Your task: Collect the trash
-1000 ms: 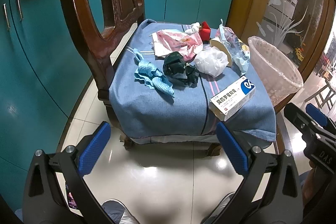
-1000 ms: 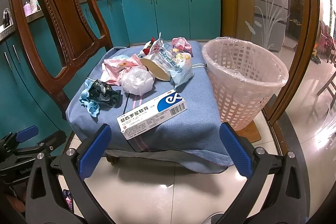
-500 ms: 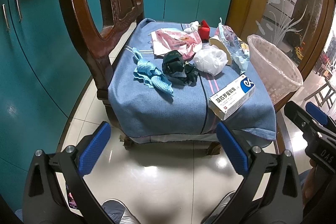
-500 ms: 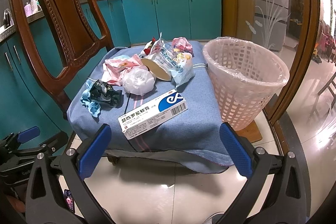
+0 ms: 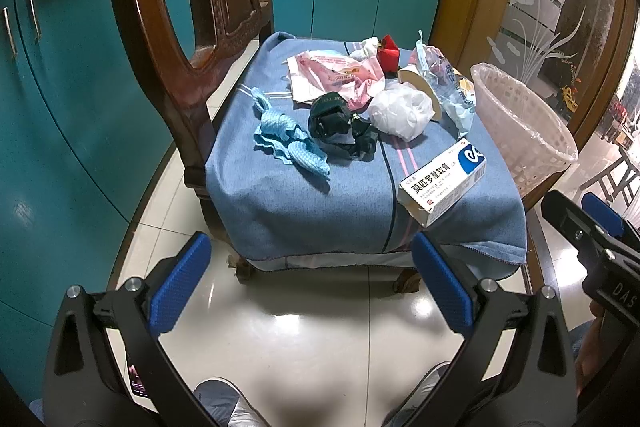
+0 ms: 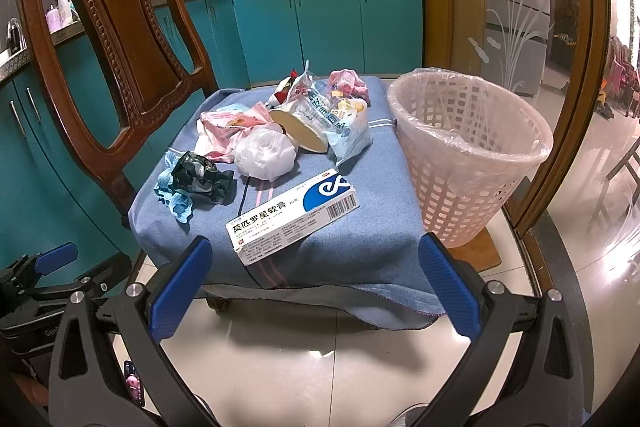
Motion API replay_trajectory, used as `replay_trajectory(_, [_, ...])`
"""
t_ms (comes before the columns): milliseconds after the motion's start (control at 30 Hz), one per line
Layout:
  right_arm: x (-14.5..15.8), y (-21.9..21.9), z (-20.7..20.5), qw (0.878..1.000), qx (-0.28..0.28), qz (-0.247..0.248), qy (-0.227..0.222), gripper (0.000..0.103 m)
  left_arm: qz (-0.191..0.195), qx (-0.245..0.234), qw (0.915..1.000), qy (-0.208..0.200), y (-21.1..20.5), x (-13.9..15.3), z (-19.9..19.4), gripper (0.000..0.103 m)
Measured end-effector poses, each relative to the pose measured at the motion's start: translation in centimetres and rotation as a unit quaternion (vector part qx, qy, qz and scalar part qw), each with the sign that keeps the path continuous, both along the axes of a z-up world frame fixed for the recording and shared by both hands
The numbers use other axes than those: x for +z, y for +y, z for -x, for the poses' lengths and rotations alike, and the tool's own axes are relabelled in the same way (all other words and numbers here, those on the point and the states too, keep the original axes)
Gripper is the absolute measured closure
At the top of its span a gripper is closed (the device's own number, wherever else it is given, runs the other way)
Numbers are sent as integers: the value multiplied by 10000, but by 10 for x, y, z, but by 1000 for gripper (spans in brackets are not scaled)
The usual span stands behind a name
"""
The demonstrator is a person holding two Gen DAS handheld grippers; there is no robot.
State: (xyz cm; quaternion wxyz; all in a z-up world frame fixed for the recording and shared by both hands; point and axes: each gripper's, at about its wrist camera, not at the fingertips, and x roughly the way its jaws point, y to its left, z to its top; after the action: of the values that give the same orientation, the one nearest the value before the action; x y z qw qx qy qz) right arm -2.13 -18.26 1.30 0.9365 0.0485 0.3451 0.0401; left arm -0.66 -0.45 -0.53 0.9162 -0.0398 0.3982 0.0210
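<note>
A wooden chair (image 6: 100, 39), its seat draped in a blue cloth (image 6: 360, 227), stands ahead of both grippers and fills most of each view, its carved back rising up and to the left of the right gripper's jaws. Just right of the seat, ahead and to the right of those jaws, a pink lattice bin (image 6: 472, 155) with a clear liner stands upright on the tiled floor (image 6: 320, 367). The right gripper (image 6: 314, 285) hovers at the seat's front edge, jaws wide apart and holding nothing; the left gripper (image 5: 308, 283) hangs likewise over the floor before the chair, jaws spread and empty (the right tool shows at its far right edge). Closest to the right jaws, almost directly ahead of them, lies a white medicine box (image 6: 292, 215), flat on the cloth near the front edge; from the left gripper it sits ahead and to the right. Beyond it the rest of the trash is heaped: a pink wrapper (image 5: 336, 75), a pale blue packet (image 6: 340, 123) leaning against a paper cup (image 6: 298, 129) on its side, a white bag (image 6: 264, 153), a crumpled black bag (image 5: 336, 127), and a blue wipe (image 5: 288, 143), left of the black bag. A small red piece (image 5: 388, 55) pokes up at the far side of the pile.
</note>
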Motion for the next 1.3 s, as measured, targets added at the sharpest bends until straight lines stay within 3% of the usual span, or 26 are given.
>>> replay_trajectory(1300, [-3, 2, -1, 9999, 116, -60, 51, 3, 0, -28, 10000, 31, -1, -2, 1, 3])
